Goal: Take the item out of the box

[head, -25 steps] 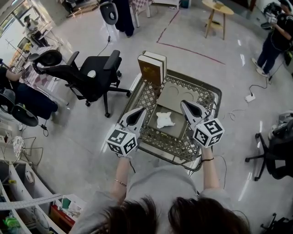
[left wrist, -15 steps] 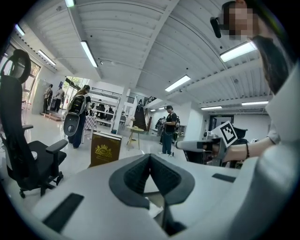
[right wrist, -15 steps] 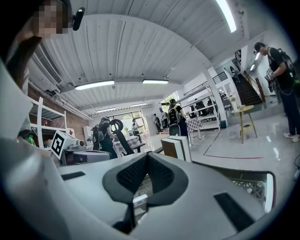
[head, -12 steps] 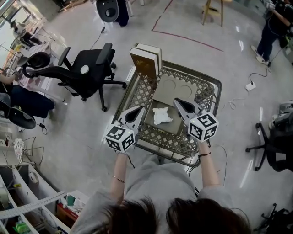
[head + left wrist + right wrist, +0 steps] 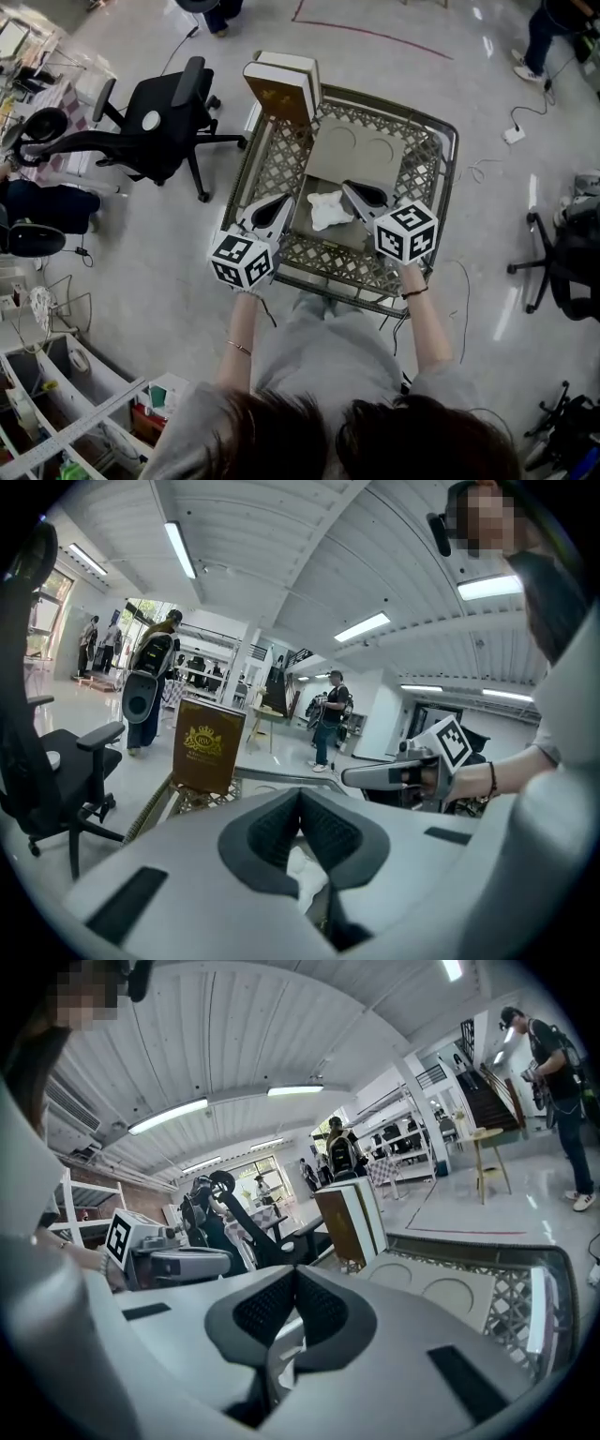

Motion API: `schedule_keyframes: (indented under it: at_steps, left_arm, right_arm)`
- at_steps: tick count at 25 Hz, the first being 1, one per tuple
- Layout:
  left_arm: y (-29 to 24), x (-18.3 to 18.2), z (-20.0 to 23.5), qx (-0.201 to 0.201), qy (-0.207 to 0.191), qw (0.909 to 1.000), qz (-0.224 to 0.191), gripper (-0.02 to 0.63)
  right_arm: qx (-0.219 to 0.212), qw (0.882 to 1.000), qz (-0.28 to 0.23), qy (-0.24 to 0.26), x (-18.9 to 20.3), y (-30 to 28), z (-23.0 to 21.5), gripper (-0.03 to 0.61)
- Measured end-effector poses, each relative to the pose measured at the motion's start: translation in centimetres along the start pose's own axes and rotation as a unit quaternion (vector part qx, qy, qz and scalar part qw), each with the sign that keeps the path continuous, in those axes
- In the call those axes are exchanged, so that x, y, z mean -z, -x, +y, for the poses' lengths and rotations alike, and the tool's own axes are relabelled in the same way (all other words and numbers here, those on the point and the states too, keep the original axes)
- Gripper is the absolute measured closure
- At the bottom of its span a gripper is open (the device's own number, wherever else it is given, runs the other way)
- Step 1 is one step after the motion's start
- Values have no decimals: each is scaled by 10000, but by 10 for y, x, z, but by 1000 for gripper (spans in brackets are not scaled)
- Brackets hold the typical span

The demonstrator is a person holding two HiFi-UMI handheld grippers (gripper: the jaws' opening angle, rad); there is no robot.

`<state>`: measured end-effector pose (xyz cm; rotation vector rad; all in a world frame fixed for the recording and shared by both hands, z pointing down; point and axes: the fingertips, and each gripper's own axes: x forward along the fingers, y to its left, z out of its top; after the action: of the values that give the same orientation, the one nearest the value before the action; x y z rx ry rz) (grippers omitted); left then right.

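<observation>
Lattice table (image 5: 330, 265), left tongs (image 5: 281, 201) and right tongs (image 5: 350, 188) both closed, empty, angled inward, flanking white item (image 5: 326, 208) in box (image 5: 330, 234)

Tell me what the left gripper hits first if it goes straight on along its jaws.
Most likely the white item. The left gripper, jaws shut, points right at it, and the left gripper view shows it just beyond the tips. Height above it is hard to judge, so the gripper might pass just over it.
</observation>
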<state>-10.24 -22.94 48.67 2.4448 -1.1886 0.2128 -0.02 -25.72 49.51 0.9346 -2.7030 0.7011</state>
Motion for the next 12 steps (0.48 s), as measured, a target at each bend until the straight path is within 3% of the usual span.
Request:
schedule_keyframes:
  at_steps: [12]
  left_arm:
    - [-16, 52, 15, 150, 365, 9982, 458, 597]
  right_arm:
    - [284, 9941, 948, -434, 66, -29, -21, 555]
